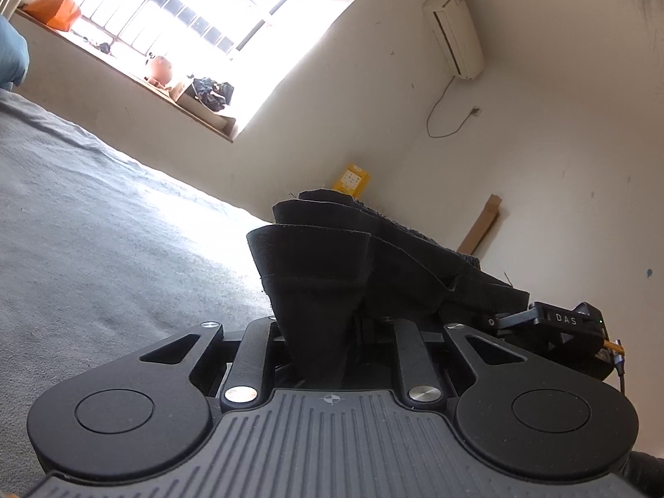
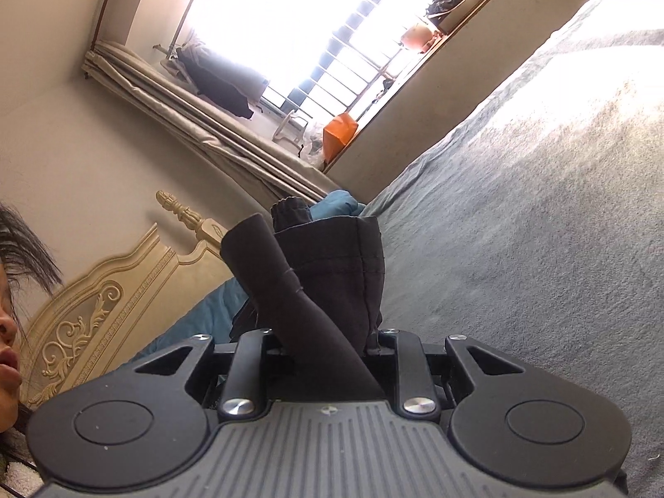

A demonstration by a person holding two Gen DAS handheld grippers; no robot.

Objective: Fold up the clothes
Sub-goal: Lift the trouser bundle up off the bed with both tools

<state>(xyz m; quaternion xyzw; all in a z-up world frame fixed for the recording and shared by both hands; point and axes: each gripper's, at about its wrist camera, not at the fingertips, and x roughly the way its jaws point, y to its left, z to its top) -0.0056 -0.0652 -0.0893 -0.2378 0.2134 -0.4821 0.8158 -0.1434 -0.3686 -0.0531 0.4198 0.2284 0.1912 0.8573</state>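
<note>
The black garment point(image 1: 332, 265) hangs bunched above the grey bed point(image 1: 103, 228), stretched between the 2 grippers. The left gripper point(image 1: 319, 344) clamps 1 folded edge; the right gripper point(image 2: 328, 344) clamps another. Behind stand a window point(image 1: 166, 12), a wall air conditioner point(image 1: 454, 31) and a carved headboard point(image 2: 103, 303).

The left gripper point(image 1: 319, 328) is clamped on bunched black cloth point(image 1: 315, 274), pointing roughly level. The right gripper point(image 2: 328, 332) likewise pinches a gathered fold of the same dark fabric, angled slightly downward, its fingertips hidden.
</note>
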